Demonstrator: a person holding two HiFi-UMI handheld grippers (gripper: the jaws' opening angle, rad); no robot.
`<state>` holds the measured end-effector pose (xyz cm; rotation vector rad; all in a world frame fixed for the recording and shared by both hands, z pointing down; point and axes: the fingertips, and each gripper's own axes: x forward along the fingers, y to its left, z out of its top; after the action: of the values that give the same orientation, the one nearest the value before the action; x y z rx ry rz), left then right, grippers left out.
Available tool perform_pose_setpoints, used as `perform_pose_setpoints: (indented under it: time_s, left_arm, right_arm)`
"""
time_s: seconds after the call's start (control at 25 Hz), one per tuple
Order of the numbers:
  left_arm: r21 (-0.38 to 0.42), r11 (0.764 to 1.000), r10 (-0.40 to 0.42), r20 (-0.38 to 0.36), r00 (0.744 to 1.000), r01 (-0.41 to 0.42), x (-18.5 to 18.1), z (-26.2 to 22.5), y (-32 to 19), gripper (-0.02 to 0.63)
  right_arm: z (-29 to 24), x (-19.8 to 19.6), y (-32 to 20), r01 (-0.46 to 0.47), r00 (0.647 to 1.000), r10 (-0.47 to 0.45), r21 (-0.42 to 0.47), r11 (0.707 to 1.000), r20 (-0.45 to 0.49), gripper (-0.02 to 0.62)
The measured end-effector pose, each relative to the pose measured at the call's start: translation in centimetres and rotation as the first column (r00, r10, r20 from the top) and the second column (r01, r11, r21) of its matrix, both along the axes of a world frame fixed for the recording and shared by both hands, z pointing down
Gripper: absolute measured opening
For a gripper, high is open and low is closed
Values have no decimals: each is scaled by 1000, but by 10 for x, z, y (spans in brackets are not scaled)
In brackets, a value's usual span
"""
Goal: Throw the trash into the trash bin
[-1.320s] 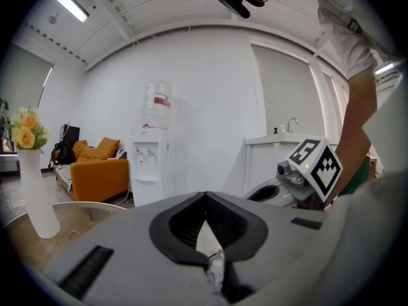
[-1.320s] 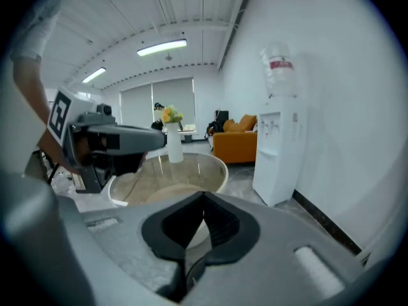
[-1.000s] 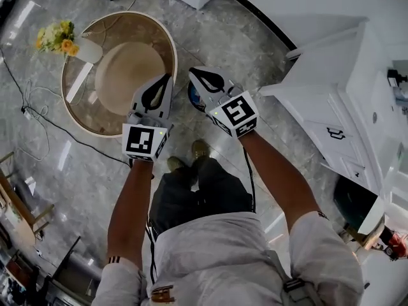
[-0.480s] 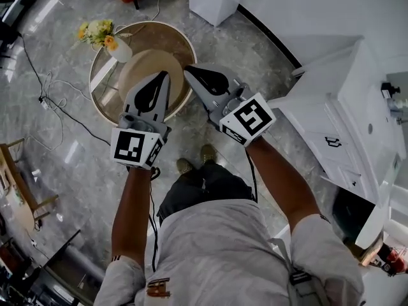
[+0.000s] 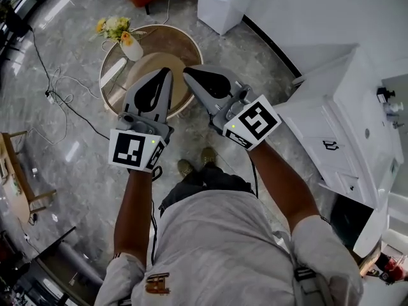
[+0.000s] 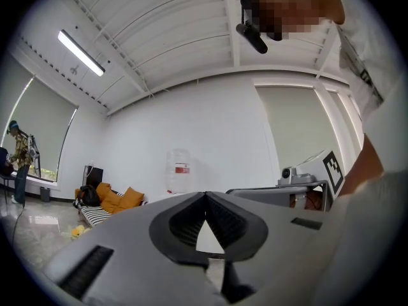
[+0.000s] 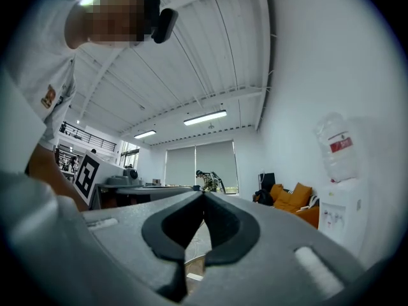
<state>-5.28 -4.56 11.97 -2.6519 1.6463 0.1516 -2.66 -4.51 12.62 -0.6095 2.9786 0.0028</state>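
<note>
Both grippers are held out level in front of the person, high above the floor. My left gripper (image 5: 167, 72) is shut; in the left gripper view its tips (image 6: 204, 195) meet with nothing between them. My right gripper (image 5: 187, 71) is shut too, and in the right gripper view its tips (image 7: 204, 194) touch, empty. The two pairs of tips stand side by side, close together, over the near edge of a round table (image 5: 185, 47). No piece of trash shows in either gripper, and I cannot make out a trash bin in any view.
On the round table stands a white vase of flowers (image 5: 124, 38). White cabinets (image 5: 338, 107) line the right side, with a white box (image 5: 220, 5) at the back. Cables (image 5: 57, 88) trail over the marble floor at left. A water dispenser (image 6: 180, 171) stands against the far wall.
Both grippers have risen toward the head camera and now stand level. Their tips have come over the table's edge. A bluish object beside the right gripper a second ago is out of sight.
</note>
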Motion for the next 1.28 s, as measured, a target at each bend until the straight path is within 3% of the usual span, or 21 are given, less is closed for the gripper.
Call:
perform_pose_setpoints:
  time_s: [0.4,1.28]
  left_arm:
    - [25,1000,-11,-1,1000,11,-7,-16,30,-2]
    - [22,1000,2,-8,1000,-2,-4,-18,40,-2]
  right_arm:
    - [-13,-3,24,7,1000,-7,12,1000,-6,0]
    - [-13,1,33,-19,1000,19,18,1000,-19,0]
